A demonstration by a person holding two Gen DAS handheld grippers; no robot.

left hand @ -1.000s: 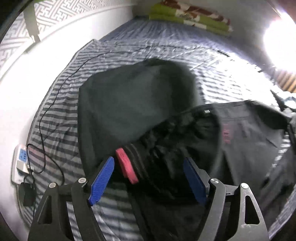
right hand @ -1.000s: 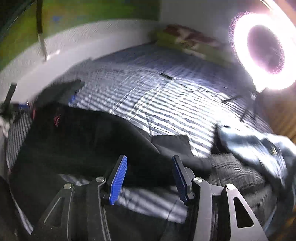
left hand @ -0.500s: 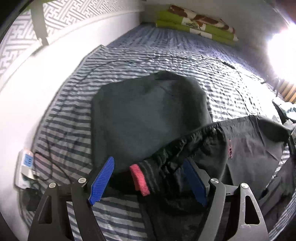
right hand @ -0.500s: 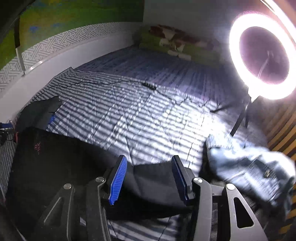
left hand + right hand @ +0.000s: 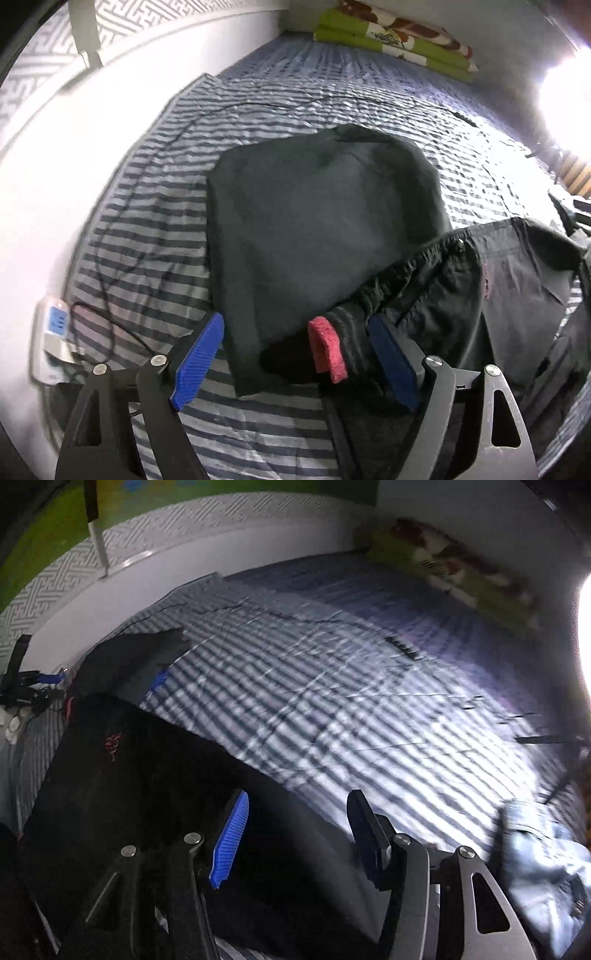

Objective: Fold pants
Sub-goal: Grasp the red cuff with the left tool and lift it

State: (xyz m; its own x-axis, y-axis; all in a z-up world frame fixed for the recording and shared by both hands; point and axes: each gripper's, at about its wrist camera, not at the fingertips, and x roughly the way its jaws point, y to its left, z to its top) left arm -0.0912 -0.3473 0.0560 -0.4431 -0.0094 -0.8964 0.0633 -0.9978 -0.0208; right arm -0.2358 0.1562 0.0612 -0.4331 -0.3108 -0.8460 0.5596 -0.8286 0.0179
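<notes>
Black pants (image 5: 443,288) with a small red logo lie crumpled on the striped bed, at the right of the left wrist view. Their waistband, with a red tab (image 5: 327,349), rests between the blue fingers of my left gripper (image 5: 295,332), close to the right finger. The jaws are opening and the pads do not press on it. In the right wrist view the pants (image 5: 129,775) spread across the lower left. My right gripper (image 5: 297,801) hangs over their edge, its jaws opening and pressing on nothing.
A folded dark grey garment (image 5: 317,221) lies flat ahead of the left gripper. A power strip (image 5: 51,332) with a black cable sits by the white wall. A green patterned blanket (image 5: 395,40) lies at the far end. A denim garment (image 5: 543,856) is at the right.
Both pairs of jaws have widened. The waistband with the red tab has slid toward the left gripper's right finger. The right gripper has swung left over the black pants, and the denim now sits at the frame's edge.
</notes>
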